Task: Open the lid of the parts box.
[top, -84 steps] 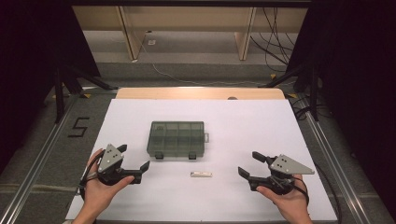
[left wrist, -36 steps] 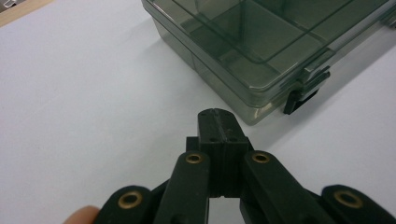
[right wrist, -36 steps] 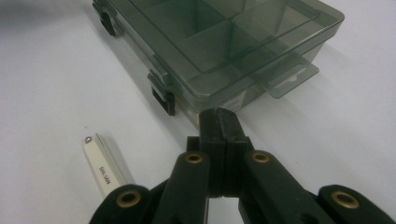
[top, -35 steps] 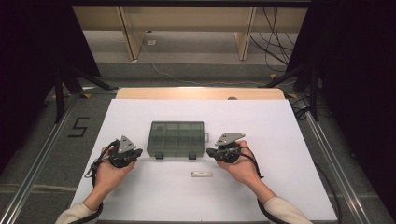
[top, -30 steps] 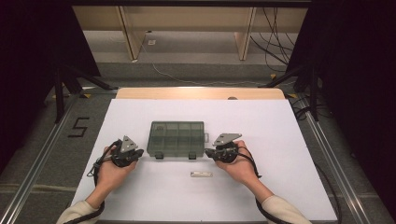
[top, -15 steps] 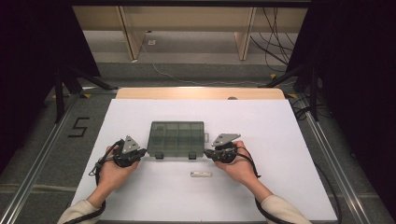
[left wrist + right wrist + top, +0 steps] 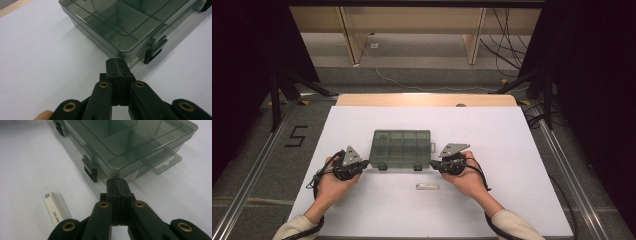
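Observation:
A smoky transparent compartment box (image 7: 401, 148) lies closed on the white table, its two black latches facing the person. My left gripper (image 7: 362, 167) is shut with nothing between the jaws, its tip against the box's near left corner (image 7: 125, 56). My right gripper (image 7: 436, 165) is shut too, tip against the near right corner (image 7: 120, 173). In the left gripper view my left gripper (image 7: 117, 65) meets the box just beside a latch (image 7: 152, 53). In the right gripper view my right gripper (image 7: 117, 185) sits between a latch (image 7: 90, 172) and the box's hang tab (image 7: 162, 162).
A small white labelled stick (image 7: 427, 187) lies on the table in front of the box, between the hands, and shows beside my right jaws (image 7: 55, 213). The white table sheet (image 7: 492, 135) has free room to the sides and behind the box.
Both hands came in from the table's near corners to the box's near corners. Over the last second they edged slightly closer and then held still.

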### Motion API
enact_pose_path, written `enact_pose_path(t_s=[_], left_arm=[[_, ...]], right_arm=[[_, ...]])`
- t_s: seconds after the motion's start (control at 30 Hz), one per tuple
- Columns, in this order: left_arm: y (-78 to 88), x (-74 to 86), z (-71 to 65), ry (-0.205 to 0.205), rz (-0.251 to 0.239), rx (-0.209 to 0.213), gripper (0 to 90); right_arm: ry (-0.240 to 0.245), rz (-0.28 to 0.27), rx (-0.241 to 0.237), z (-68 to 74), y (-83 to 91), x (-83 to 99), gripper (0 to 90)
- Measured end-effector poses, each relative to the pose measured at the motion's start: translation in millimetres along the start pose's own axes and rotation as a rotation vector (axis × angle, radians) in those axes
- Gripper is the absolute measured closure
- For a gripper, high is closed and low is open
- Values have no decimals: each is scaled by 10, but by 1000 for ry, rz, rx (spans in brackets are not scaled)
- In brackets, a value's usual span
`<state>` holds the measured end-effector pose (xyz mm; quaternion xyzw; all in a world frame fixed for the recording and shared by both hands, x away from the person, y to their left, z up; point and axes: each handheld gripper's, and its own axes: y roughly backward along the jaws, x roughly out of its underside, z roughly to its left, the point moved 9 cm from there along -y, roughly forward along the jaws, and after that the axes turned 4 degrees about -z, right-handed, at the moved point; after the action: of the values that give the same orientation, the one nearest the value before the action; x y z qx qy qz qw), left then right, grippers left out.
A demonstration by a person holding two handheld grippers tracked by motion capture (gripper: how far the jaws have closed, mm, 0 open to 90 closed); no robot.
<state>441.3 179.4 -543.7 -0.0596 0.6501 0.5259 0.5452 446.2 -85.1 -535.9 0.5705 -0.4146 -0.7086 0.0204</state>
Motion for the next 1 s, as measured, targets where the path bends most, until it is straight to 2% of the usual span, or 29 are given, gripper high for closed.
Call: enact_pose_path(t_s=[0.07, 0.13, 0.3, 0.4, 0.47, 0.5, 0.57, 0.6, 0.63, 0.67, 0.7, 0.73, 0.77, 0.8, 0.83, 0.9, 0.93, 0.97, 1.0], left_arm=[[8, 12, -2, -15, 17, 4, 895], [-2, 3, -9, 2, 0, 1, 895], [13, 15, 14, -28, 21, 0, 895], [16, -13, -3, -5, -5, -2, 895], [53, -43, 8, -31, -7, -3, 895], [59, -54, -2, -22, -13, -2, 895], [89, -90, 1, -37, -22, -6, 895], [78, -125, -19, -3, -55, -13, 895], [86, -133, -10, -9, -54, -15, 895], [119, -125, 6, -38, -32, -10, 895], [121, -135, 9, -42, -37, -12, 895], [120, -142, -1, -25, -45, -13, 895], [139, -157, 17, -46, -44, -17, 895], [136, -177, 7, -22, -60, -19, 895], [153, -187, 23, -41, -55, -22, 895], [165, -219, 33, -36, -67, -29, 895], [141, -278, 2, 21, -117, -29, 895], [141, -278, 2, 21, -117, -29, 895], [157, -277, 17, -2, -104, -31, 895]], right_arm=[[0, 0, 0, 0, 0, 0, 900], [1, -1, -9, 13, 8, -9, 900], [-3, -20, -8, 17, 31, -53, 900], [6, -25, -2, 14, 29, -63, 900], [5, -32, 5, 8, 32, -72, 900], [5, -32, 5, 8, 32, -72, 900], [4, -35, 5, 10, 41, -82, 900], [4, -42, 7, 7, 48, -95, 900], [4, -42, 7, 7, 48, -95, 900], [-3, -41, 0, 16, 56, -100, 900], [4, -45, 5, 13, 59, -108, 900], [4, -53, 5, 19, 65, -126, 900], [4, -53, 5, 19, 65, -126, 900], [6, -61, 8, 23, 78, -154, 900], [6, -61, 8, 23, 78, -154, 900], [6, -77, 17, 20, 86, -184, 900], [2, -85, 20, 18, 102, -214, 900], [2, -85, 20, 18, 102, -214, 900], [-1, -100, 30, 11, 120, -251, 900]])
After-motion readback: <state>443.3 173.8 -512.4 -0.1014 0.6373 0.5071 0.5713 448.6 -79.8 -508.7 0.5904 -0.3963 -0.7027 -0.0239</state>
